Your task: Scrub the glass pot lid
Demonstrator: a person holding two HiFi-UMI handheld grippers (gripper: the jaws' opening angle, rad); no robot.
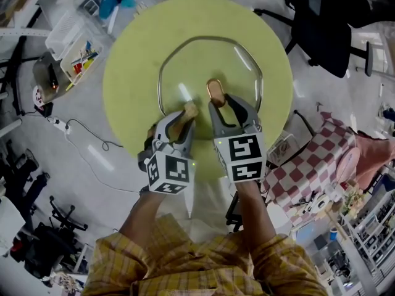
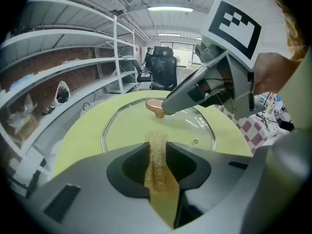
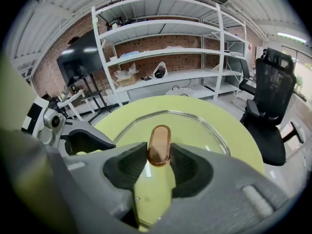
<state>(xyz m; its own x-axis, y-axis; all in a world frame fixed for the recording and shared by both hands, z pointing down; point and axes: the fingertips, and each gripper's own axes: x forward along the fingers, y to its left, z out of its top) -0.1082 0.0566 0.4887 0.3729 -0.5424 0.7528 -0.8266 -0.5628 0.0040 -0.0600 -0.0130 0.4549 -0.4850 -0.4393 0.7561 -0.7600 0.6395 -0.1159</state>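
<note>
A glass pot lid point(image 1: 185, 66) with a metal rim lies flat on the round yellow-green table point(image 1: 129, 79). Its brown oblong knob point(image 1: 215, 91) sits at the lid's middle. My right gripper point(image 1: 217, 103) is shut on that knob point(image 3: 159, 145), seen edge-on between the jaws. My left gripper point(image 1: 188, 111) is shut on a tan scrub sponge point(image 2: 158, 165), whose rough tip point(image 1: 191, 109) rests over the near part of the glass. The lid point(image 2: 185, 126) and the right gripper point(image 2: 168, 108) show ahead in the left gripper view.
A black office chair point(image 1: 324, 23) stands past the table's far right. White bins point(image 1: 74, 42) with small items sit at the far left. A checked cloth point(image 1: 315, 159) lies at the right. Cables point(image 1: 80, 134) run across the floor on the left. Shelving point(image 3: 161, 48) lines the brick wall.
</note>
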